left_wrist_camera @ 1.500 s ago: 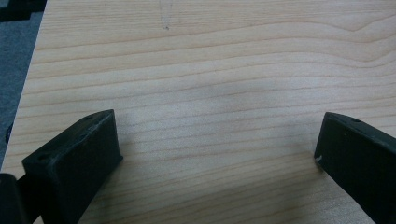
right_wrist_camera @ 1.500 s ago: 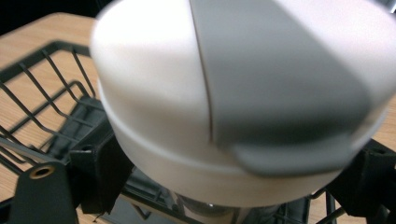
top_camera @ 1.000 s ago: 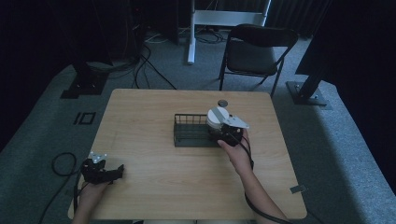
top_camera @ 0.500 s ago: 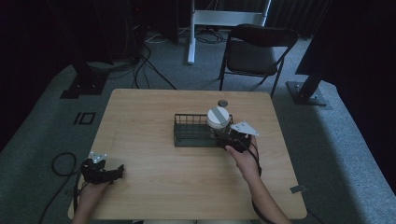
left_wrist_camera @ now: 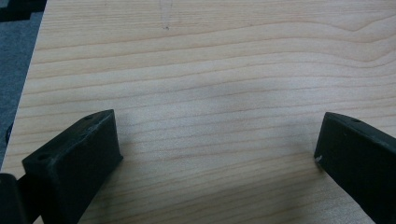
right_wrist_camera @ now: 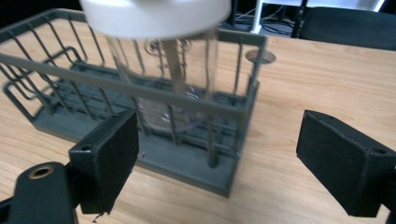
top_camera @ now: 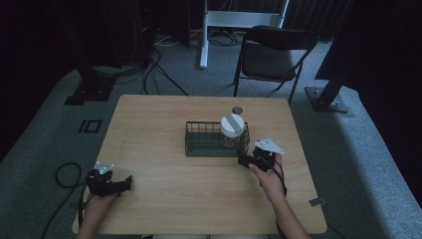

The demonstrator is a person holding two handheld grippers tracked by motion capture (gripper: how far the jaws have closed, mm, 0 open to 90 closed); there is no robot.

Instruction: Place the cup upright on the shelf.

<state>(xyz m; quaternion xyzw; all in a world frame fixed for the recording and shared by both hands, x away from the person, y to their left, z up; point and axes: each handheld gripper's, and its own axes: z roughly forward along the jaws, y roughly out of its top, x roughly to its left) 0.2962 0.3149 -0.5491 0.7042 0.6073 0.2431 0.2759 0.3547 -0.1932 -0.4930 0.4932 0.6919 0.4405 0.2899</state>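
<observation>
A clear glass jar (top_camera: pixel 232 130) (right_wrist_camera: pixel 168 74) with a white lid stands upright in the right end of a dark wire basket (top_camera: pixel 199 147) (right_wrist_camera: pixel 56 70) at the table's middle. My right gripper (top_camera: pixel 247 161) (right_wrist_camera: pixel 217 154) is open just in front of the basket's right corner, apart from it, with nothing between its jaws. At the table's front left edge my left gripper (top_camera: pixel 124 182) (left_wrist_camera: pixel 217 144) is open over bare wood, holding nothing.
The wooden table (top_camera: pixel 164 119) has a small round metal disc (top_camera: pixel 237 110) (right_wrist_camera: pixel 260 57) set behind the basket. A black folding chair (top_camera: pixel 271 57) stands beyond the far edge. Cables and stand bases lie on the grey carpet around.
My right gripper has let go of the jar and drawn back toward the person, away from the basket. The jar stays in the basket. The left gripper has not moved.
</observation>
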